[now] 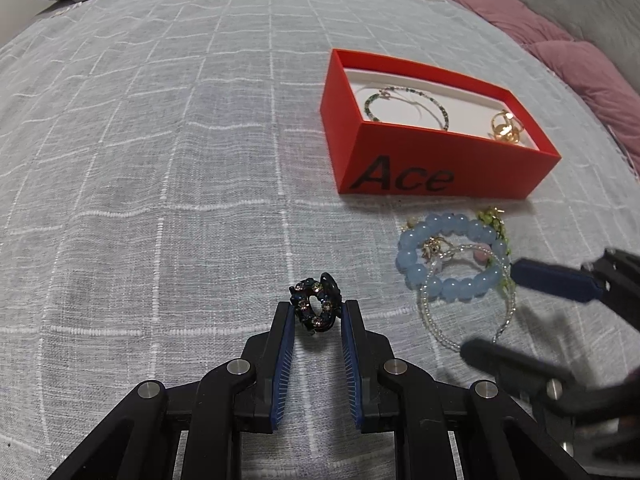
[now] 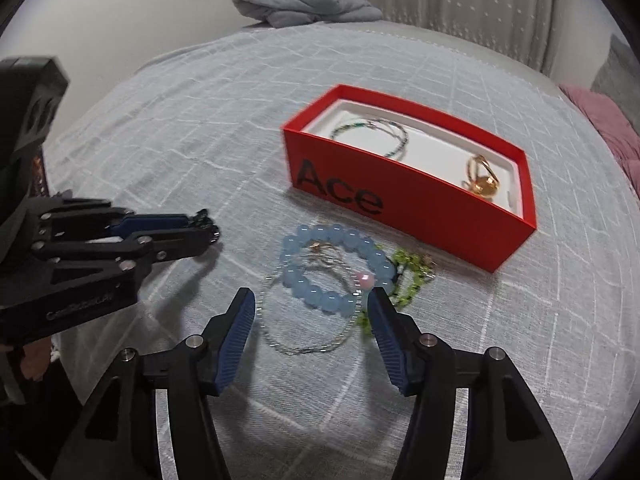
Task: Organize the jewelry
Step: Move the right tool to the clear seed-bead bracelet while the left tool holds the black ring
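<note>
The red box [image 1: 420,160], printed "Ace" on its near wall and standing open on the grey checked bedcover [image 1: 160,160], served as the reference for this inspection. Inside it, toward the left end, lay a thin green beaded bracelet [image 1: 404,104]; at the right end sat a cluster of gold rings [image 1: 505,127]. Just in front of the box's near wall, on the cover, a heap of jewelry was found: a pale blue bead bracelet [image 2: 332,264] overlapping a clear fine-beaded strand [image 2: 304,344], a pink bead [image 2: 365,280] and a light green beaded piece [image 2: 404,280] on the side nearest the box. The right gripper [image 2: 312,304] hung over this heap with its jaws spread wide on either side of the blue bracelet; the pads did not press on any piece. The view was blurred, so contact between the right-hand fingertip and the green piece could not be judged. The left gripper [image 1: 318,312], well to the left of the box's front and apart from the heap, was narrowed onto a dark jewelled ring [image 1: 316,308], which sat clamped between its blue pads above the cover.
</note>
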A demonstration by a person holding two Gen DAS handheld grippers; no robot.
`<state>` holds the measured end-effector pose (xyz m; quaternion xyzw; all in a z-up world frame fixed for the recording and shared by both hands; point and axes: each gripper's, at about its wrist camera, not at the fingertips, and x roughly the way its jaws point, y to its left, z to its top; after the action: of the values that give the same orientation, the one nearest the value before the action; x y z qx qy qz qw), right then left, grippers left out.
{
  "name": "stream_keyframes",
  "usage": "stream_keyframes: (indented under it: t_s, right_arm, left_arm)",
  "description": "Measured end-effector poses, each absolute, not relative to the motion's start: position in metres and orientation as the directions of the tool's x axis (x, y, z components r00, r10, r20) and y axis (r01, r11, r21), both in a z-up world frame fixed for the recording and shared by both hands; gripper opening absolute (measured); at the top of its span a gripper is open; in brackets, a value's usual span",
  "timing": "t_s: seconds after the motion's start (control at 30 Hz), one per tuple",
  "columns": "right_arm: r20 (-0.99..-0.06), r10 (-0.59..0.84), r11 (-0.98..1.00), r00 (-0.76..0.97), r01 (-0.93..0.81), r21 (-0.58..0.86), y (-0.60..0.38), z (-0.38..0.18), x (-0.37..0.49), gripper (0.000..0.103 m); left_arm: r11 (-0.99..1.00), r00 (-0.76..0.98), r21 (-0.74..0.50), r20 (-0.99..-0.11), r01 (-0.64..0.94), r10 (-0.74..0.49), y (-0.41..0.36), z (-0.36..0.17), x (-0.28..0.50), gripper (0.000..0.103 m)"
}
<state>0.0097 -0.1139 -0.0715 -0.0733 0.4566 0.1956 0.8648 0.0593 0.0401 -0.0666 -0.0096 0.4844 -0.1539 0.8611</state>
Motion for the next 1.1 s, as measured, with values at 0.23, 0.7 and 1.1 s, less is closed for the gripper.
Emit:
stream_keyframes:
  t_s: [0.23,0.7,1.1]
  right_arm:
    - [-0.848,0.313,0.907,0.427,-0.4,0.133,-0.113,-0.078,-0.005,0.062]
    - [-0.85,0.23,0.938,0.474,-0.341,0.064,-0.1,-0.096,0.004,0.077]
    - [-0.835,0.169,0.955,0.523,-0.297,0.008,-0.091,-0.1,0.023,0.064]
  left_arm:
    - [0.951,0.481,-0.167,-0.832,0.258,-0.277,0.041,-0.067,0.058,0.019]
    - [0.95,0.47,-0.169,-0.838,0.262,-0.279,0.037,-0.07,0.064,0.019]
    - [0.952,0.475,-0.169,-0.836,0.254,-0.275,0.041,-0.069,0.063,0.019]
